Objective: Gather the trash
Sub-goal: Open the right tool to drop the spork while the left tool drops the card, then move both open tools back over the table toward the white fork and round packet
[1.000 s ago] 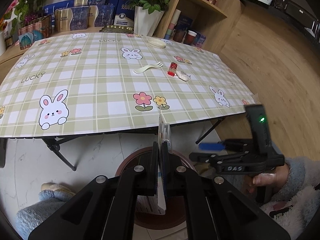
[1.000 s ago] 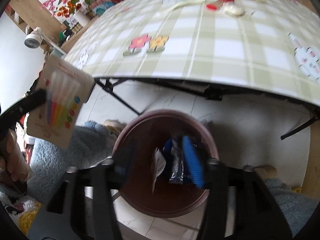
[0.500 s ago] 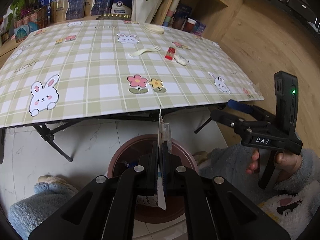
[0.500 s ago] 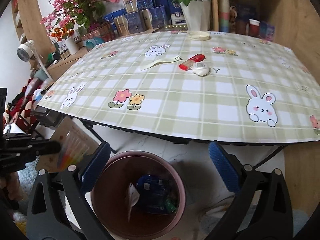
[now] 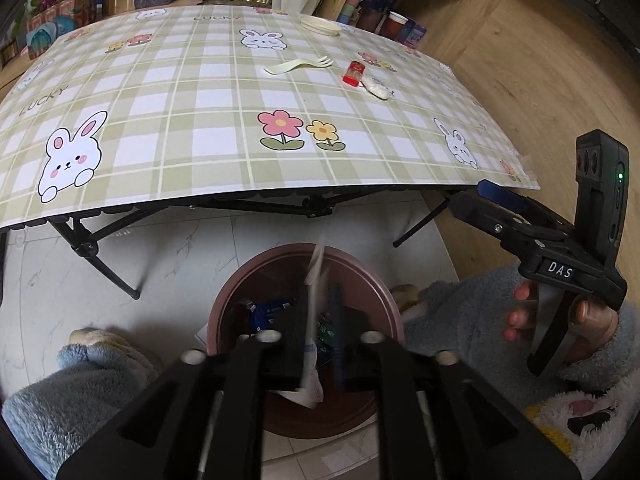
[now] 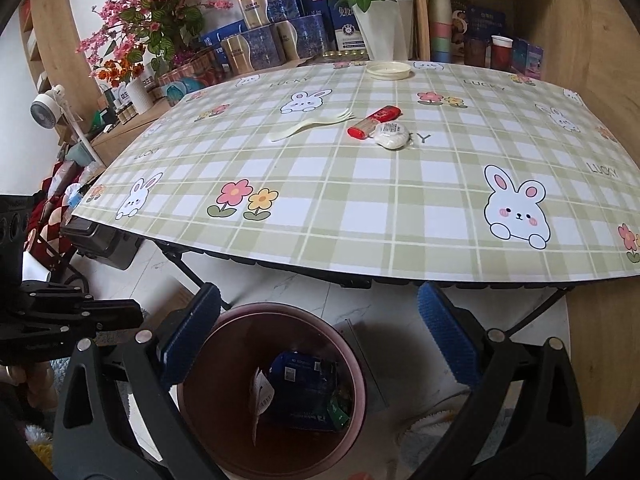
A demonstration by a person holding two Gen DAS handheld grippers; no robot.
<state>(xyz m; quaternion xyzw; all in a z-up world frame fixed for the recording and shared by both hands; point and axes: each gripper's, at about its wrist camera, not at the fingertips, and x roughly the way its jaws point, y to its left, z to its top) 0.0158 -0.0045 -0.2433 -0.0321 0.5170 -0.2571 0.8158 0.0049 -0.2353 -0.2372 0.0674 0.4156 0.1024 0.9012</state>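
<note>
A brown trash bin [image 5: 360, 276] [image 6: 352, 344] stands on the floor under the table edge, with blue packaging [image 6: 304, 372] inside. My left gripper [image 5: 320, 312] is over the bin, jaws slightly parted, and a flat paper card [image 5: 314, 272] hangs blurred between the fingers. My right gripper [image 6: 320, 332] is wide open and empty above the bin; it also shows in the left wrist view [image 5: 492, 192]. On the table lie a cream fork [image 6: 308, 126], a red tube [image 6: 374, 122], a white wad [image 6: 392, 134] and a cream lid [image 6: 388, 69].
The checked tablecloth [image 6: 360, 200] covers a folding table with black legs [image 5: 96, 256]. Vases, boxes and cups line the far edge by a wooden shelf [image 6: 480, 8]. My slippered foot [image 5: 100, 344] is left of the bin.
My left jaws have parted a little and the card is slipping down, blurred, toward the bin. My right gripper has risen and tilted up to face the table.
</note>
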